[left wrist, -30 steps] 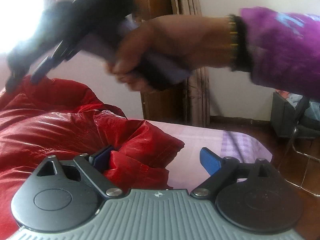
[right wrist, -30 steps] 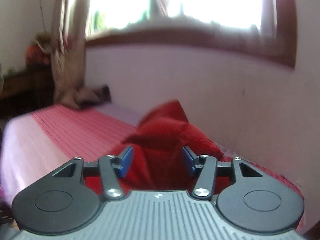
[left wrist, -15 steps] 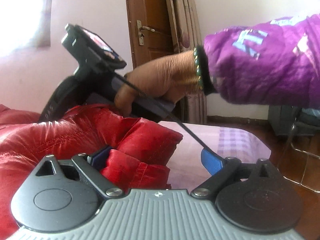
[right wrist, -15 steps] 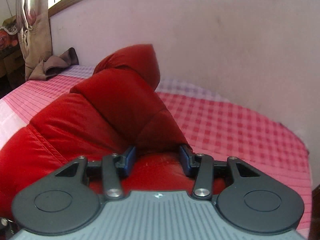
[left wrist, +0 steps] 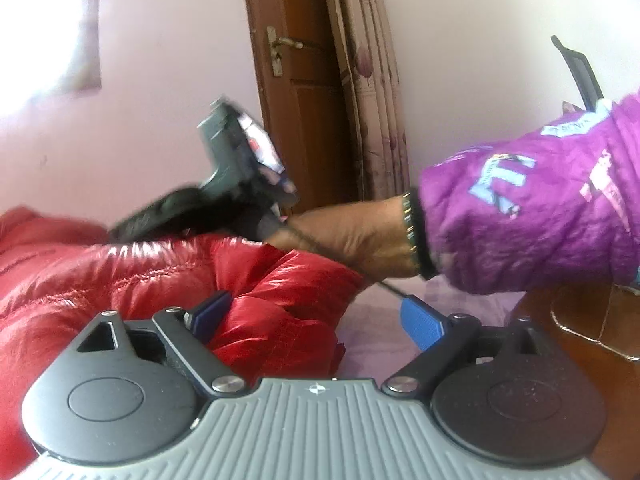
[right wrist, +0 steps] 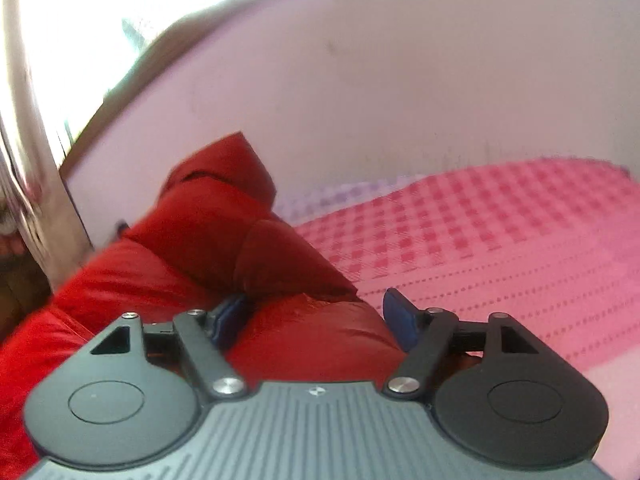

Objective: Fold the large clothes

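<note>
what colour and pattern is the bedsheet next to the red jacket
Pink with a darker pink check, seen best in the right wrist view: bedsheet beside the red jacket.

Place: a home bedroom.
Bed: pink checked sheet [right wrist: 472, 216] spread against a plain wall [right wrist: 400, 80].
Door: wooden, with a lever handle [left wrist: 286, 44].
Curtain: floral [left wrist: 372, 92], beside the door.
Window: bright [right wrist: 100, 12], wood-framed.

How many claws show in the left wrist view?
2. The left claw is at the bottom edge, open, with a fold of the red jacket between its fingers. The right claw, blurred, is behind it, over the jacket, in a hand.
</note>
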### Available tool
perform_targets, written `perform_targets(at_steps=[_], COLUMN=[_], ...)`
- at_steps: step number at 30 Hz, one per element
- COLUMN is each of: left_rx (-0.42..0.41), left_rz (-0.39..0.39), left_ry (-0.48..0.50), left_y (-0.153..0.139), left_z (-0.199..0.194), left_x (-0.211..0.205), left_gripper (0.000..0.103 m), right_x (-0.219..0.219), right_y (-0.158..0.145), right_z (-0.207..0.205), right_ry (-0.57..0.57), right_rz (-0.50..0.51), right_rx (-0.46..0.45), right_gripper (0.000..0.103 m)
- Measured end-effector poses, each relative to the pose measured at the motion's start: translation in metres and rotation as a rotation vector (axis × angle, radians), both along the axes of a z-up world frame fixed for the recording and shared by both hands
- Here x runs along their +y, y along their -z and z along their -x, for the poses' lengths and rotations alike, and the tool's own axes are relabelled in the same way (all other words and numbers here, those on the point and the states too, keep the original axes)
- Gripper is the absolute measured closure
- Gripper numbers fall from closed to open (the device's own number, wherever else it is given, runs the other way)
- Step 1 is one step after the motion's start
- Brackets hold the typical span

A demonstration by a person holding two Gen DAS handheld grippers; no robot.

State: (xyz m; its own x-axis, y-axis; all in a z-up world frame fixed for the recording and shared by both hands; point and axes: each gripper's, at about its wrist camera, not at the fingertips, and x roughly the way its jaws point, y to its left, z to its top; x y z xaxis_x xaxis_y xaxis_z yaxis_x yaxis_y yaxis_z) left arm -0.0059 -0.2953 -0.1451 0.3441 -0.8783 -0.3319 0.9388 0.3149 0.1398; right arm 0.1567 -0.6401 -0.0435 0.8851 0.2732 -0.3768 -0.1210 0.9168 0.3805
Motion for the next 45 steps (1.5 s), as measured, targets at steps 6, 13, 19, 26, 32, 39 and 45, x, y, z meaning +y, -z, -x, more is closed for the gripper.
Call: perform_targets(at_steps=[6,13,19,26,32,39,45], left_rx=[0.027,-0.034,-0.04,0.133,0.084,0.085,0.062], left_rz=[0.018,0.01,0.114,0.16,0.075,0.024,-0.015], left_ry=[-0.02,-0.007,-0.04,-0.326,-0.322,-0.33,-0.346], left_y=[-0.004,0.0,-0.018,-0.04,-0.036,-0.038,-0.033], left_z=[-0.01,0.001,0.008,-0.058,-0.073,-0.082,-0.078], left_x=[0.001,0.005,0.059,0.076,0.055,0.04,0.033], left_gripper=[0.012,0.009,0.01,0.021,0.009,0.002,0.002], right_x=[0.0,0.038,0.017,-0.002,0.0,-0.002,-0.002], right_y=[-0.051,-0.055,-0.032,0.014,0.025,0.023,0.028], right_z=[0.064,0.132,0.137,0.13,0.135,0.129,0.13], right_ry=[-0.011,-0.186,-0.129,-0.02,-0.021,-0.047,-0.048], right_rz=[0.125,0.349,0.148,-0.23,-0.245,-0.24,-0.27], right_rx=[-0.108,-0.012,0.049,0.142,0.158,0.204,0.191], right_gripper=[0.027,0.028,0.028,0.02,0.017,0.002,0.0])
